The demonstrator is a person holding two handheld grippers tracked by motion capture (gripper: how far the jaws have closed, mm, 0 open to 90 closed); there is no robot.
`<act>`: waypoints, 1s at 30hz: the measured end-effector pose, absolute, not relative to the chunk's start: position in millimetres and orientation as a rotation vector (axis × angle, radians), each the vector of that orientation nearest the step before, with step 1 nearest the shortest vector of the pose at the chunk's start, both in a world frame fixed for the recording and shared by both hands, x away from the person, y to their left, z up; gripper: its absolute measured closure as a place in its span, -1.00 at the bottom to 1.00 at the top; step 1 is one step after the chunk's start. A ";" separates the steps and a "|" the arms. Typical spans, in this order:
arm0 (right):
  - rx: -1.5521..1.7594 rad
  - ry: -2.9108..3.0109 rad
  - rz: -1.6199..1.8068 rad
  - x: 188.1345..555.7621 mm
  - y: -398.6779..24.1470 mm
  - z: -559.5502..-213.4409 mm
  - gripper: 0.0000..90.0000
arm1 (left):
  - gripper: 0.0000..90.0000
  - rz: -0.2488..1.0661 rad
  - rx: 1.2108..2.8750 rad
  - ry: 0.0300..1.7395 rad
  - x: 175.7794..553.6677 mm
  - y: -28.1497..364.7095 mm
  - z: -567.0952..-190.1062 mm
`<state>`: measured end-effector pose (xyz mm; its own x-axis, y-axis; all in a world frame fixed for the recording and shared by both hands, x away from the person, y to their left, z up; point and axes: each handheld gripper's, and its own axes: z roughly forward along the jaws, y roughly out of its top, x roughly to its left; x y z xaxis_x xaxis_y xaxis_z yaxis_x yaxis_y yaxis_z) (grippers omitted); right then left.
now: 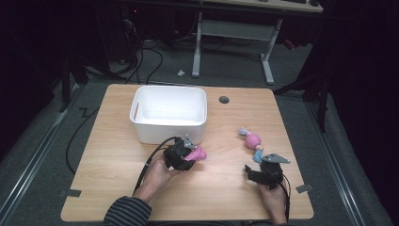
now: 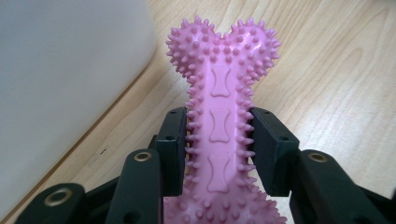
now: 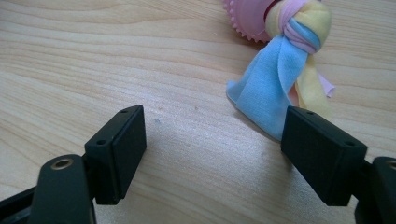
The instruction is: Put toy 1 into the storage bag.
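Observation:
My left gripper [image 2: 218, 140] is shut on a pink spiked rubber bone [image 2: 219, 88], its pads pressing the shaft from both sides. In the high view that gripper [image 1: 187, 157] holds the pink bone [image 1: 197, 154] just in front of the white bin [image 1: 141, 108], slightly off the table. My right gripper [image 3: 212, 149] stands open over bare wood, low near the table. Ahead of its right jaw lies a knotted cloth toy [image 3: 280, 79] with blue, yellow and pink tails and a pink ridged ball. In the high view the right gripper [image 1: 256, 170] sits just short of that toy [image 1: 252, 140].
The white plastic bin is open-topped and stands at the back middle of the wooden table [image 1: 117, 183]. A round cable hole [image 1: 224, 100] is in the tabletop behind it. Tape marks [image 1: 69, 193] sit near the front corners. A desk frame [image 1: 268, 52] stands on the floor beyond.

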<state>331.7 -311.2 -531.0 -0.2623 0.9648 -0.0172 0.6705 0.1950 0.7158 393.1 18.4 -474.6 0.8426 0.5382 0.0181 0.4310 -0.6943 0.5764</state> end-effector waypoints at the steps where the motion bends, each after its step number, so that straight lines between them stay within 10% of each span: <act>1: 1.523 2.007 0.830 331.7 -311.2 -531.0 -0.50 | 0.31 0.249 2.438 0.707 391.8 19.2 -473.1; 30: 1.520 2.008 0.830 331.7 -311.2 -531.0 -0.50 | 0.31 0.267 2.376 0.700 378.3 46.9 -429.6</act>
<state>331.7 -311.2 -531.0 -0.2642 0.9643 -0.0185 0.6698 0.1973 0.7158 378.3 46.9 -429.6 0.8376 0.5462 0.0133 0.4166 -0.6543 0.6311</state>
